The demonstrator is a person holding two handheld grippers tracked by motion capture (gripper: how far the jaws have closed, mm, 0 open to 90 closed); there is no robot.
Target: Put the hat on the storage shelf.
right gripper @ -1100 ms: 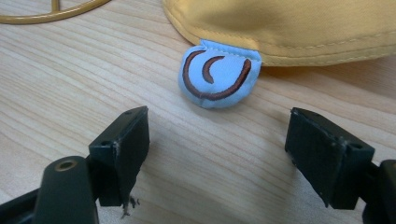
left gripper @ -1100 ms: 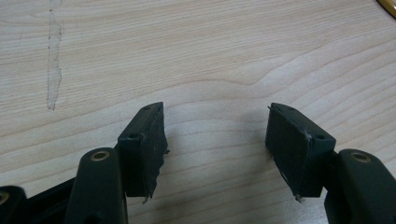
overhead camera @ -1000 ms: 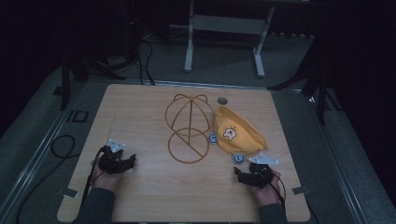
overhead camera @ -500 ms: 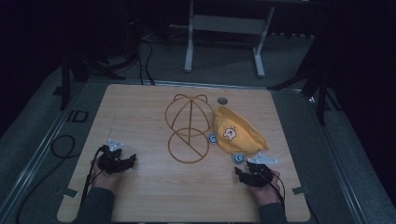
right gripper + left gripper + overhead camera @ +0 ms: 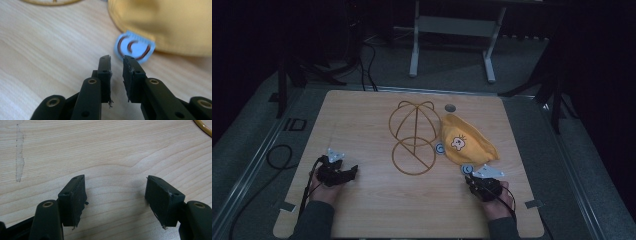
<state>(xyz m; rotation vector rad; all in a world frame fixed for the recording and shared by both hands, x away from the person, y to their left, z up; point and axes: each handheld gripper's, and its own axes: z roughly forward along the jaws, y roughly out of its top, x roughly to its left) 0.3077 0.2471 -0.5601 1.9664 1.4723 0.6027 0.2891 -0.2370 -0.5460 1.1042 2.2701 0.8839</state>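
A yellow cap (image 5: pixel 467 146) lay on the wooden table (image 5: pixel 362 210), right of centre, touching the golden wire hat frame (image 5: pixel 413 137) at its left. Two light-blue round tags (image 5: pixel 439 148) sat at its near edge; one (image 5: pixel 134 46) lay just ahead of the right gripper (image 5: pixel 117 60), whose jaws stood narrow, nothing between them. The left gripper (image 5: pixel 115 182) rested well apart, jaws wide, over bare wood. A grommet (image 5: pixel 450 107) sat beyond the cap

Dark lab or studio, wooden table (image 5: pixel 362 125), stand legs (image 5: pixel 414 50), floor cables (image 5: pixel 277 157)
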